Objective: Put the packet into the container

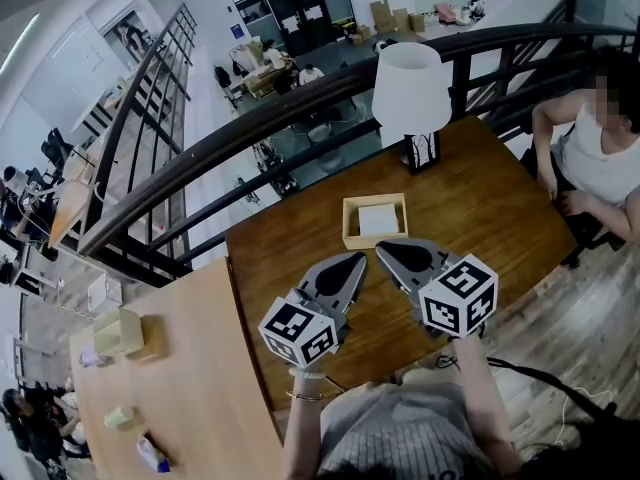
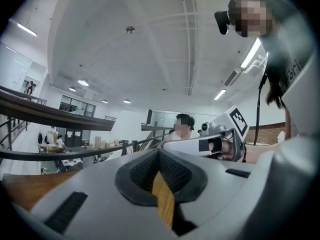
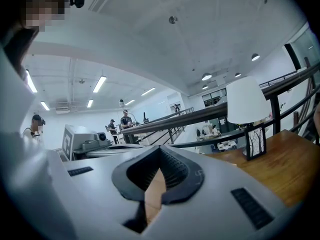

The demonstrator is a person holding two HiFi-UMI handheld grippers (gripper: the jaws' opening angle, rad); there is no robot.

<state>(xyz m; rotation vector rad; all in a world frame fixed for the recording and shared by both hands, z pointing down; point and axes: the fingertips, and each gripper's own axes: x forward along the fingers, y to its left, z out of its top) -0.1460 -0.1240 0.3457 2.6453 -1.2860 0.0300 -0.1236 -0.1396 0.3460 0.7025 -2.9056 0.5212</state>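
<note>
A small wooden box, the container (image 1: 349, 228), stands on the brown table (image 1: 490, 208) just beyond both grippers. A flat white packet (image 1: 377, 219) lies inside it. My left gripper (image 1: 359, 259) points at the box's near left corner, its jaws together and empty. My right gripper (image 1: 381, 250) points at the near edge from the right, also shut with nothing held. Both hover close to the box without touching it. In the left gripper view the shut jaws (image 2: 159, 152) show only table wood through the gap below; the right gripper view (image 3: 160, 149) shows the same.
A white-shaded lamp (image 1: 410, 86) stands on the table behind the box. A person in a white top (image 1: 600, 148) sits at the table's right side. A dark railing (image 1: 250, 128) runs behind the table. A lighter table (image 1: 190, 388) at the left holds small items.
</note>
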